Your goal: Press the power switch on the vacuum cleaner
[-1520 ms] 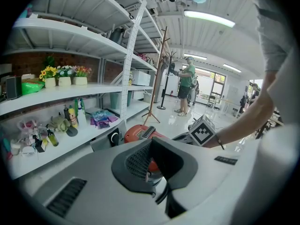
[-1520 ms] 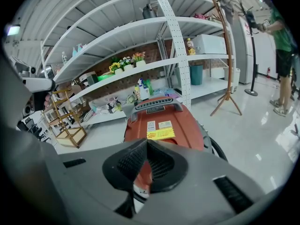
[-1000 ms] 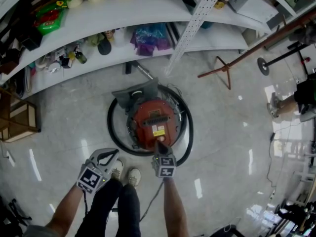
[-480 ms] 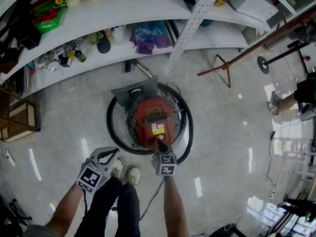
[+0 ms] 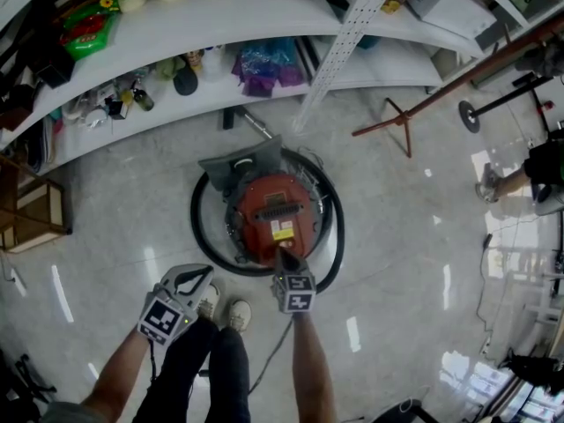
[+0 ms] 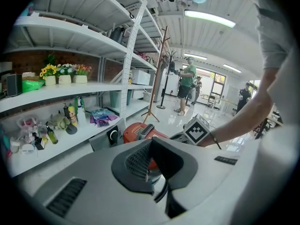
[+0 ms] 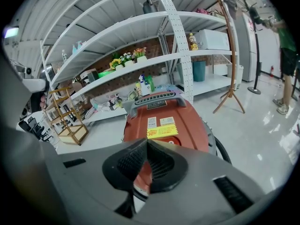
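Glossy pale floor [image 5: 405, 236]; white shelving [image 5: 264, 11] behind red vacuum cleaner [image 5: 275, 211].

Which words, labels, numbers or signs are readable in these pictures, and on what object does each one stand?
No text here can be read.
Yellow sticker on the vacuum cleaner: print too blurred.
Two white labels above the sticker: too small.
Black plate near the handle: too small.

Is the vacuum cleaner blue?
No, the vacuum cleaner on the floor has a red body with a yellow sticker on top.
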